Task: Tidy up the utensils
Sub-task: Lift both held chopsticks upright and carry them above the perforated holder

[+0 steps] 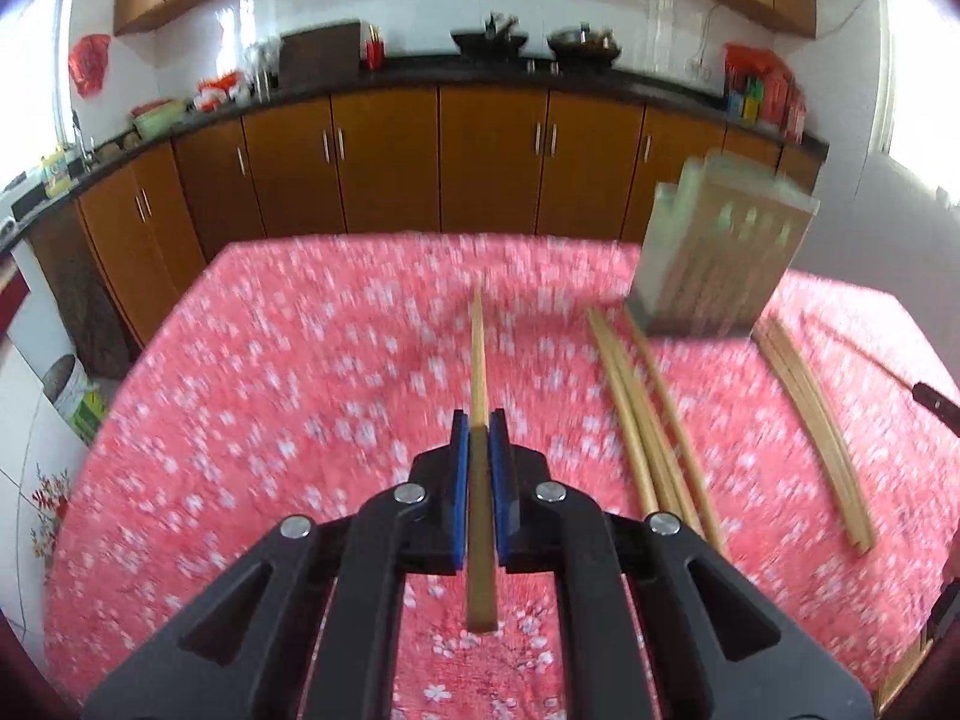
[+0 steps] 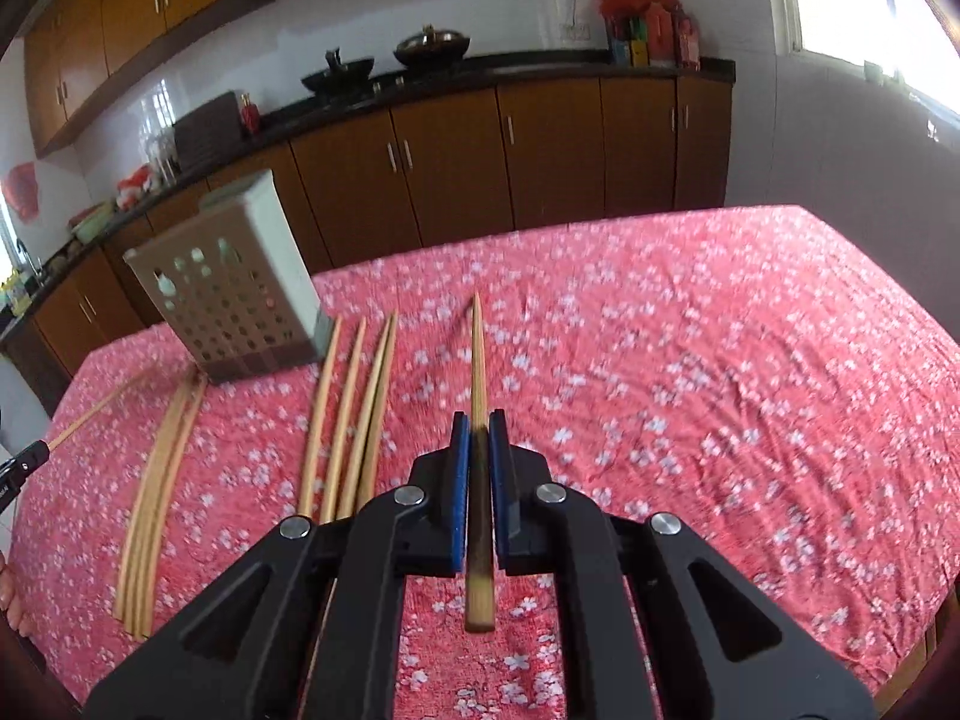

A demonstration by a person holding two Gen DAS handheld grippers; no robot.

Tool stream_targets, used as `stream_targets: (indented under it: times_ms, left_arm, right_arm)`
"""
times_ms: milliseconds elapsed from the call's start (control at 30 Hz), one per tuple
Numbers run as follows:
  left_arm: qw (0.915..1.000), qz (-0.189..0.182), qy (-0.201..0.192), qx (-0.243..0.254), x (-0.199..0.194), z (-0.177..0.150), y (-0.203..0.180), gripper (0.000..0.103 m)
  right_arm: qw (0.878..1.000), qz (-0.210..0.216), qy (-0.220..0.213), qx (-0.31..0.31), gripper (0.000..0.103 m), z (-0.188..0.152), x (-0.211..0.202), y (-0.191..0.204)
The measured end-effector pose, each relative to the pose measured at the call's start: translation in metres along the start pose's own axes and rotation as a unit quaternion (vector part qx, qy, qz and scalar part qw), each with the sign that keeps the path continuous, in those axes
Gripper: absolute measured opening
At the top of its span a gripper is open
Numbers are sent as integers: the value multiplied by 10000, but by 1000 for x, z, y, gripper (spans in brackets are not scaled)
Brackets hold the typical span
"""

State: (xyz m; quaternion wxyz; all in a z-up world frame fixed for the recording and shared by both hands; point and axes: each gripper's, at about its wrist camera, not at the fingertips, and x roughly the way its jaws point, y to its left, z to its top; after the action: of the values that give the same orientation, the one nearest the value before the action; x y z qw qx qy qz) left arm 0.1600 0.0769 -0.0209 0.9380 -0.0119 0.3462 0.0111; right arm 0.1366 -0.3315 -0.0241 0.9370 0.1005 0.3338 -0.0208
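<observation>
My left gripper (image 1: 479, 420) is shut on a wooden chopstick (image 1: 477, 354) that points forward above the pink flowered tablecloth (image 1: 270, 390). My right gripper (image 2: 478, 420) is shut on another wooden chopstick (image 2: 478, 354), also above the cloth. A perforated beige utensil holder (image 1: 714, 258) stands on the table at the right of the left wrist view, and it shows at the left of the right wrist view (image 2: 234, 294). Loose chopsticks (image 1: 648, 414) lie in front of it, with a second bundle (image 1: 810, 420) beside them. In the right wrist view the loose chopsticks (image 2: 348, 414) and the bundle (image 2: 156, 498) lie left of my gripper.
The table's far edge (image 2: 540, 228) faces brown kitchen cabinets (image 1: 480, 156) under a dark counter with woks (image 2: 384, 60). The other gripper's tip shows at the right edge of the left wrist view (image 1: 936, 402) and the left edge of the right wrist view (image 2: 24, 462).
</observation>
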Motion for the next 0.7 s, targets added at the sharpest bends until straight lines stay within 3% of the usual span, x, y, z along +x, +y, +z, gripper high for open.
stream_targets:
  times_ms: [300, 567, 700]
  left_arm:
    - [9942, -112, -1038, -249, -58, 49, 5, 8]
    - [9931, -41, -1129, -315, -60, 75, 4, 8]
    - [9882, -85, -1485, -365, -78, 101, 1, 8]
  right_arm:
    - [9960, 122, -881, 41, 7, 35, -41, 7]
    - [9946, 119, -1025, -94, 7, 52, -43, 16]
    - [9890, 231, -1452, -182, 7, 82, -61, 29]
